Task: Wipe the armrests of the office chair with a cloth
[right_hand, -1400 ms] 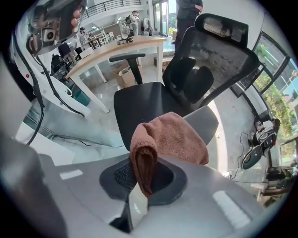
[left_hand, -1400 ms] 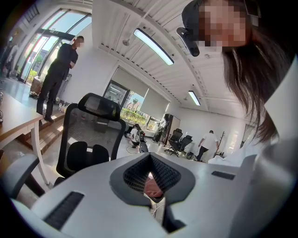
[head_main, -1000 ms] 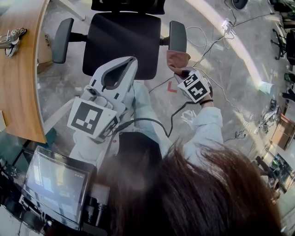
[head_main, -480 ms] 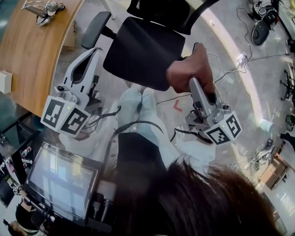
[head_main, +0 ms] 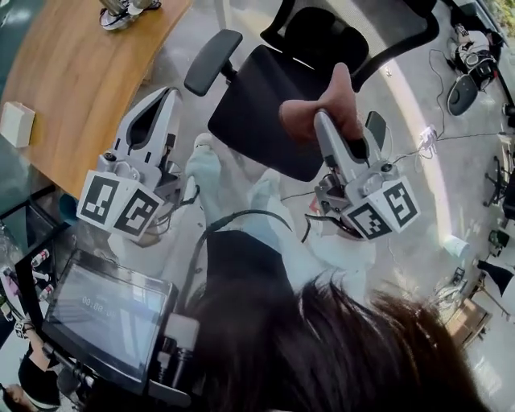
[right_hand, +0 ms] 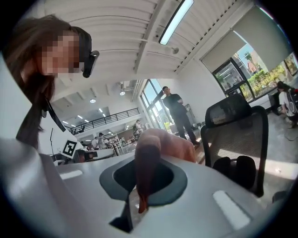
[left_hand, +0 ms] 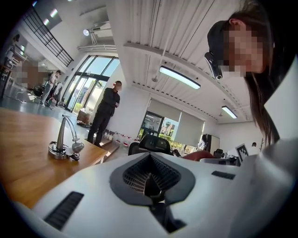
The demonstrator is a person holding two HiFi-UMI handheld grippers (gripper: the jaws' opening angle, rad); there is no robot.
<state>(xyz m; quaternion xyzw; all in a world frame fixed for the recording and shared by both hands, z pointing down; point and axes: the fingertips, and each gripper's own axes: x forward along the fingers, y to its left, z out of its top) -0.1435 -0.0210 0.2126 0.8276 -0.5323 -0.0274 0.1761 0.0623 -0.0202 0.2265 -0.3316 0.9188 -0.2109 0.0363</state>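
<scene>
The black office chair (head_main: 273, 105) stands ahead of me, its left armrest (head_main: 212, 61) bare. Its right armrest (head_main: 376, 129) peeks out beside my right gripper (head_main: 323, 119). That gripper is shut on a pinkish-brown cloth (head_main: 320, 103), which is bunched over the seat's right edge. In the right gripper view the cloth (right_hand: 160, 145) drapes over the right gripper (right_hand: 142, 186), with the chair's mesh back (right_hand: 235, 135) behind it. My left gripper (head_main: 166, 96) is shut on nothing, held left of the seat and apart from the chair. In its own view the left gripper (left_hand: 150, 183) points upward.
A curved wooden desk (head_main: 72, 88) lies at the left with a metal device (head_main: 121, 12) on it. A screen (head_main: 105, 322) sits by my left side. Cables (head_main: 426, 133) and gear lie on the floor at the right. A person (left_hand: 104, 114) stands far off.
My left gripper has swung from over the seat front to the left, toward the desk. The right gripper has carried the cloth from beside the right armrest up over the seat's right edge.
</scene>
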